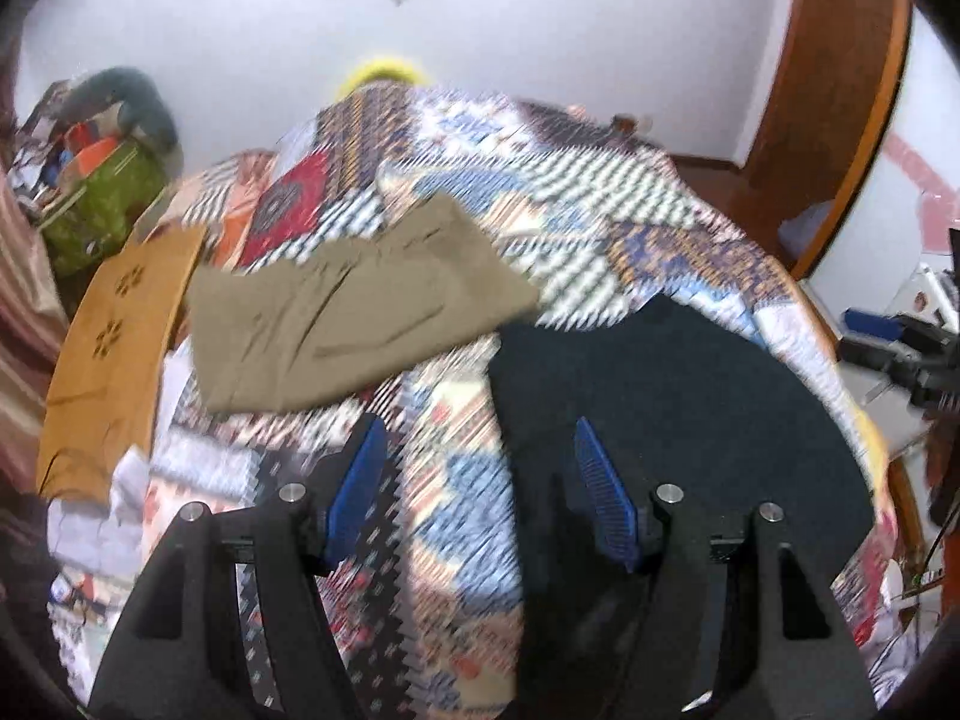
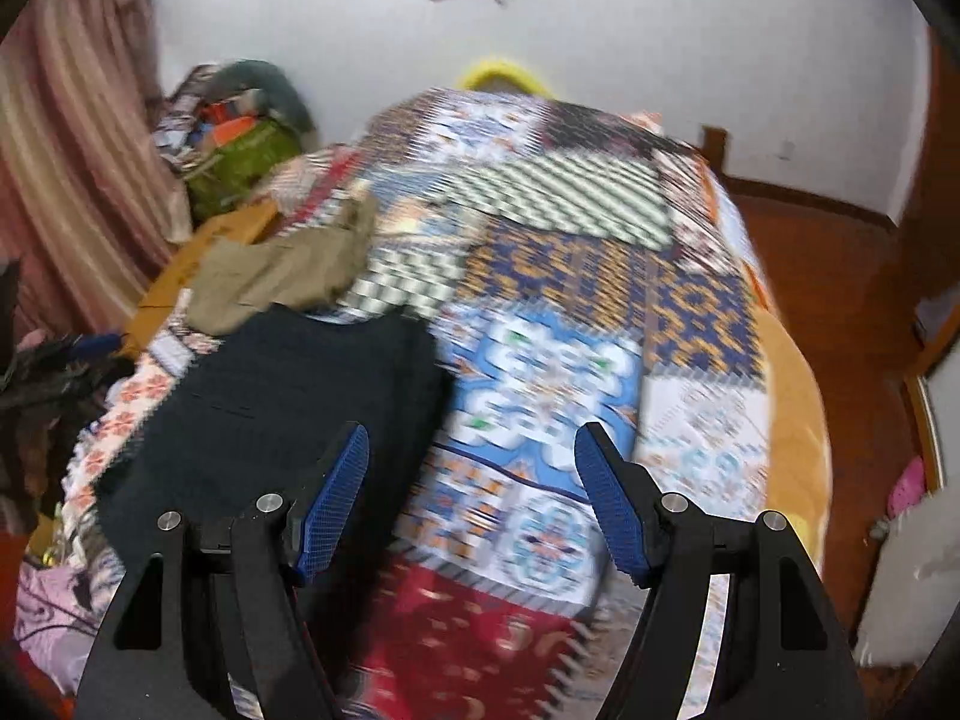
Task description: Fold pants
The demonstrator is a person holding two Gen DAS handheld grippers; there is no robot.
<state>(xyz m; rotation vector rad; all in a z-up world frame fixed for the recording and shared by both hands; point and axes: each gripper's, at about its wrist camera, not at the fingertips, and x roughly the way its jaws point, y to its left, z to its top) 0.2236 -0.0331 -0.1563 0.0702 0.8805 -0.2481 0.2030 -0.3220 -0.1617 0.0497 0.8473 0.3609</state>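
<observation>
Dark navy pants (image 1: 672, 408) lie flat on a patchwork quilt; they also show in the right wrist view (image 2: 282, 396). Folded khaki pants (image 1: 354, 312) lie beyond them to the left, also seen in the right wrist view (image 2: 282, 276). My left gripper (image 1: 480, 480) is open and empty, above the quilt at the navy pants' left edge. My right gripper (image 2: 474, 486) is open and empty, above the quilt at the navy pants' right edge. Both views are motion-blurred.
The patchwork quilt (image 2: 564, 276) covers a bed. A folded mustard garment (image 1: 114, 354) lies at the bed's left side. A green bag and clutter (image 1: 102, 204) stand at the far left. Wooden floor (image 2: 840, 276) lies right of the bed.
</observation>
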